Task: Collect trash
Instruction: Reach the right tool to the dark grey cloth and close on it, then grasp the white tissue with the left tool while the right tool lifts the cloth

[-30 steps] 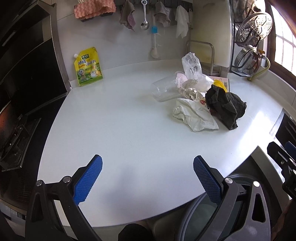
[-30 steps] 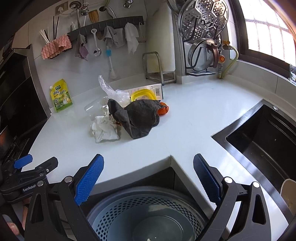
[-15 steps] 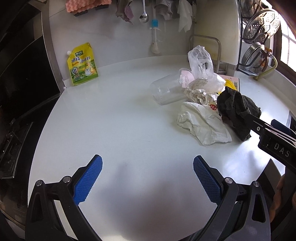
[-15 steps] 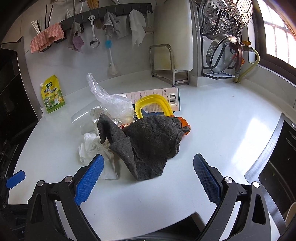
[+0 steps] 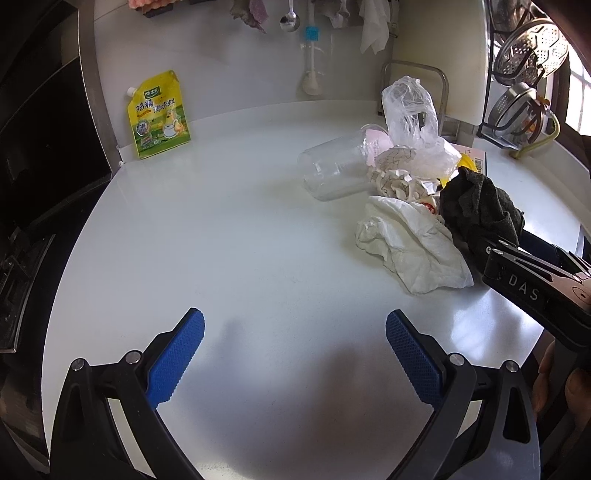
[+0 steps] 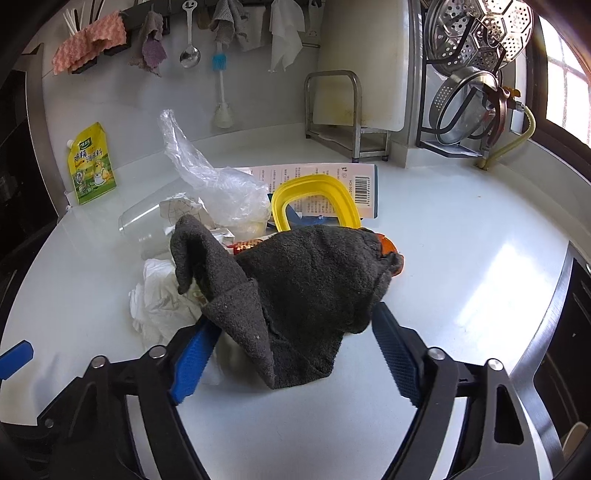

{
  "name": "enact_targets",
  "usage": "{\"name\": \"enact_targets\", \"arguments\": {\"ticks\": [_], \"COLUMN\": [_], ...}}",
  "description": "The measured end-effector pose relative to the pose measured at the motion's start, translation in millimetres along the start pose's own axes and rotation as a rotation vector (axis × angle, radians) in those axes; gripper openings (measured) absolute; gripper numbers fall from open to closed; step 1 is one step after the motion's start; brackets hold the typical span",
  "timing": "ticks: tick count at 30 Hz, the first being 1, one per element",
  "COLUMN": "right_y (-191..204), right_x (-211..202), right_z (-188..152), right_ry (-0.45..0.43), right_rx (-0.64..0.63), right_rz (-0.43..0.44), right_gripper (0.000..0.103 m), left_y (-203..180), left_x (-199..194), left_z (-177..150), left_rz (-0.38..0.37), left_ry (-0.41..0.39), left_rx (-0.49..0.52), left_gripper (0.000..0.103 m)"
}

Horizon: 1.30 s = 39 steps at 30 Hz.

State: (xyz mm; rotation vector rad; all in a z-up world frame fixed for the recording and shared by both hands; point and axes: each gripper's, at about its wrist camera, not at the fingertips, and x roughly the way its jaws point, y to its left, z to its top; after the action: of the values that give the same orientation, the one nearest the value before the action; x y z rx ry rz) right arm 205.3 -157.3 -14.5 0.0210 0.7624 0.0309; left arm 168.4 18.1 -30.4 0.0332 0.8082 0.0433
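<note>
White countertop (image 6: 461, 258): dark cloth (image 6: 295, 288) drapes over trash between right gripper (image 6: 295, 354) fingers.

- I am in a home kitchen: white worktop (image 6: 461, 229) against a wall.
- Ladle (image 6: 190, 55), cloths and a pink sponge (image 6: 88, 40) hang from a wall rail.
- Steamer baskets (image 6: 480, 33) on a rack; cutting board (image 6: 365, 62) in a stand.
- Seasoning pouch (image 5: 159, 114) leans on the wall.

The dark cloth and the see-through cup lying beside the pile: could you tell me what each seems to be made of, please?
The dark cloth looks like soft grey fleece or terry: matte, fuzzy nap, draping in limp folds. The see-through cup, lying on its side, appears to be thin clear plastic: glossy and transparent, the counter showing through.
</note>
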Motion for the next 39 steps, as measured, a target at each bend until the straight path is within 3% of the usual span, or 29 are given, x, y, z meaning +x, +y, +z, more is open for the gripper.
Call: {"name": "enact_targets", "arguments": {"ticks": [3,12,28,39], "right_y": [1,-16,-98,-118], "right_x": [0,-21,-66,-70], "right_z": [0,-6,-28,-39], "right_ry": [0.012,-0.023,-0.100,-0.104], "right_rx": [-0.008,0.043,0.211,0.272], "right_rz": [0.035,0.121,0.085,0.124], "right_gripper": [0.043,0.023,0.019,0.019], "left_y": [-1,-15,-51,-71], "left_x": [1,1,13,43], "left_z": [2,7,27,43], "left_rz": [-0.004,-0.014,-0.040,-0.029], "left_ry": [0.004,-0.003,0.017,0.065], "left_rx": [-0.007,-0.003,-0.042,-0.073], "left_gripper": [0.097,0.097,0.097,0.096]}}
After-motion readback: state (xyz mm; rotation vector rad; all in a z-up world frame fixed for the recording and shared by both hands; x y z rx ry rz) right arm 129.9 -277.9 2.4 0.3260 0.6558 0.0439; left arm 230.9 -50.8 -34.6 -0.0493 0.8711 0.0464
